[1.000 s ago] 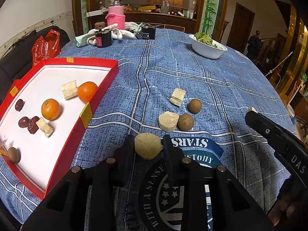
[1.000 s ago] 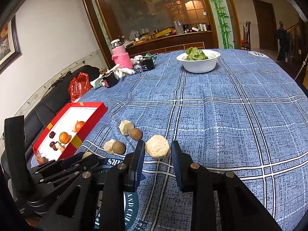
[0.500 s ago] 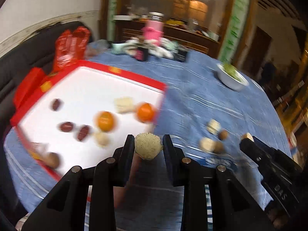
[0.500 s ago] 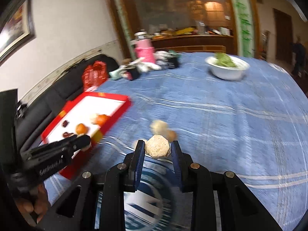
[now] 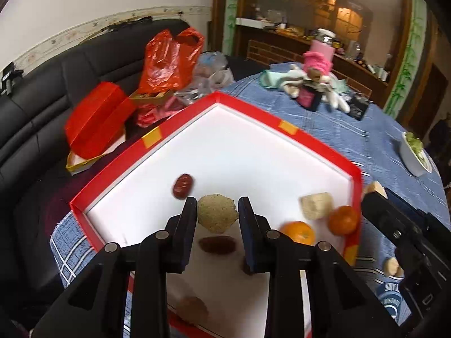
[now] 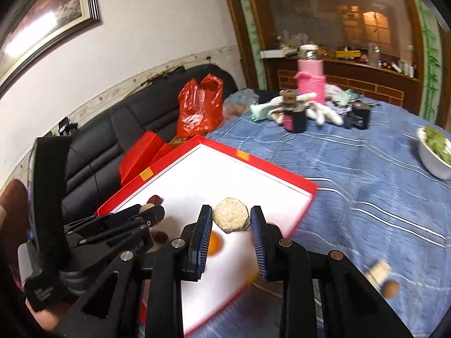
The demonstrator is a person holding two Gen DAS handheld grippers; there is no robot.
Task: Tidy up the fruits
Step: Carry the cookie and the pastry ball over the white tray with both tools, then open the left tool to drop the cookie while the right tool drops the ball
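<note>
Grippers first: our left gripper (image 5: 217, 214) is clamped on a pale rough chunk (image 5: 216, 213), and our right gripper (image 6: 231, 219) pinches a second pale faceted chunk (image 6: 231, 218) — both held above the white floor of the red tray (image 5: 310, 138). Below them in the tray lie two oranges (image 5: 297, 232), a pale cut piece (image 5: 316, 205) and dark red dates (image 5: 183, 186). Farther off on the blue checked tablecloth (image 6: 366, 174) sits a white bowl of greens (image 6: 435, 155) — and beyond it, a pink jar (image 6: 310, 80).

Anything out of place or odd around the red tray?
Nothing damaged or spilled. Stragglers: a pale chunk and a brown round fruit lie on the blue tablecloth, outside the red tray. Each gripper carries a pale chunk above the tray.
</note>
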